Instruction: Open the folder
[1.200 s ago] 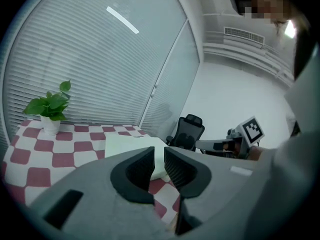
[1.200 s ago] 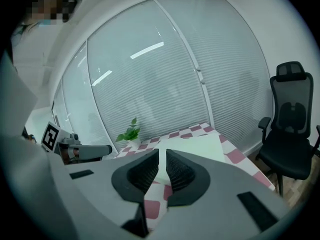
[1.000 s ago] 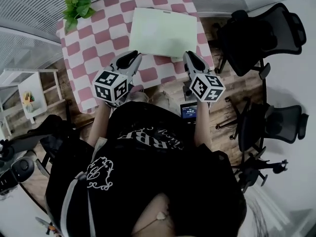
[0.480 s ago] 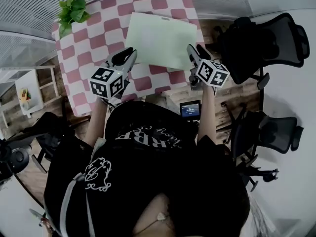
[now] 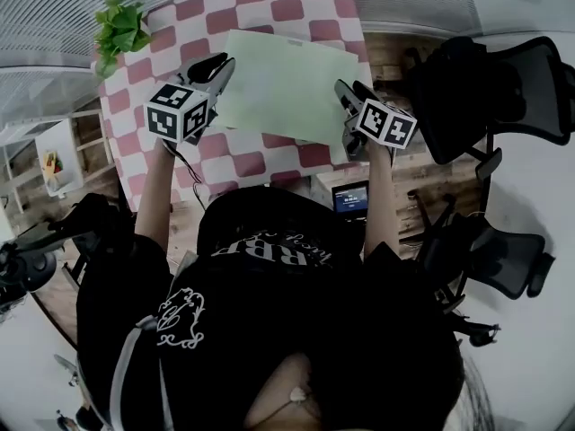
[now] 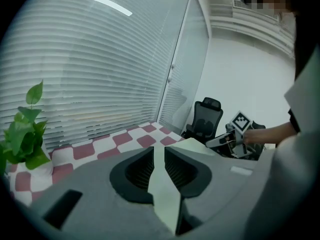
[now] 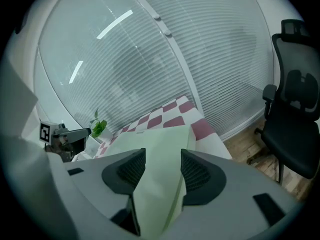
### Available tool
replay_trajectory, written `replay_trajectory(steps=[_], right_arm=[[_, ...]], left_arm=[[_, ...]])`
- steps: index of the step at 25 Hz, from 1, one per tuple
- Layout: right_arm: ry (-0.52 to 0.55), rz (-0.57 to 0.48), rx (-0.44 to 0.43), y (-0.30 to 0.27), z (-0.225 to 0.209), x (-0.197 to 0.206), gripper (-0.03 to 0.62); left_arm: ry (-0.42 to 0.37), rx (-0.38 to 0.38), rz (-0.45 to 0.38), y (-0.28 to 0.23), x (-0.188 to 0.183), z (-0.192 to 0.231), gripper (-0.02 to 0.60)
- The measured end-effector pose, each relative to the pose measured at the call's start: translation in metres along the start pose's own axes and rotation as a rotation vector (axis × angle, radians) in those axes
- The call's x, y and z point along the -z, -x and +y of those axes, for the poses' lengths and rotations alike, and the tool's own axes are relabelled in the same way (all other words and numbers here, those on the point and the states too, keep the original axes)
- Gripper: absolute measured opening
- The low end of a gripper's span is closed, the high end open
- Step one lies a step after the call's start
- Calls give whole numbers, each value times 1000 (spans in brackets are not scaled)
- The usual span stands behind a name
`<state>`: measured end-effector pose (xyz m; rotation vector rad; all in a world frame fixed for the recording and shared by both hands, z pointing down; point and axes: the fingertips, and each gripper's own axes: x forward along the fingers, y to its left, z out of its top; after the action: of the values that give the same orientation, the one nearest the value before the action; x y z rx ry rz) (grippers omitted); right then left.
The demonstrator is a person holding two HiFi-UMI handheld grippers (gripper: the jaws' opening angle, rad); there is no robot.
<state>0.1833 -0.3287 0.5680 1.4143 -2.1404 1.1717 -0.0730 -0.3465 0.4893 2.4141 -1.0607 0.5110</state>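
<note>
A pale green folder point(image 5: 287, 83) lies closed and flat on the pink-and-white checkered table point(image 5: 171, 25). My left gripper point(image 5: 220, 64) is shut, its tips over the folder's left edge. In the left gripper view point(image 6: 159, 146) the folder point(image 6: 195, 146) shows through the narrow gap and beyond the tips. I cannot tell whether the tips touch it. My right gripper point(image 5: 350, 92) is at the folder's near right corner with its jaws opening. In the right gripper view point(image 7: 162, 156) the folder point(image 7: 160, 144) lies between the wide jaws, and the pads do not press on it.
A potted green plant point(image 5: 117, 30) stands at the table's far left corner. Black office chairs point(image 5: 485, 88) point(image 5: 503, 250) stand on the right, past the table's edge. A small screen point(image 5: 350, 197) sits below the table's near edge. A white shelf point(image 5: 54, 164) is on the left.
Both grippers moved away from me along the folder's sides, the left up to its left edge. The right gripper's jaws went from shut to wide open. The folder stayed in place.
</note>
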Motion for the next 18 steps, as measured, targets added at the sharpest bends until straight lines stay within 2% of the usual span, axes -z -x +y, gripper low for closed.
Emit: replay_trajectory(steps=[1,3,5,10,14,18], right_arm=[[-4,4,-10,-1,0,-1,184],[-16,10,-17,-3,-2,-2,184],[-33,12,-19,-5,-5,-2,184],[-58,9,-33,-5,-3,-4,184],[-79,5,-42,-7,-4,-6,184],[-86,3,-32,-7,-5,-6,184]], left_arm=[[-7,1,11,-8,-3,10,64],[1,17,42,-25,-8,31,115],[14,29,100,-43,-7,53,138],[35,44,247,-86,9,99,143],[52,120,333,-111,19,110,143],[49,236,405,-125,22,112,143]])
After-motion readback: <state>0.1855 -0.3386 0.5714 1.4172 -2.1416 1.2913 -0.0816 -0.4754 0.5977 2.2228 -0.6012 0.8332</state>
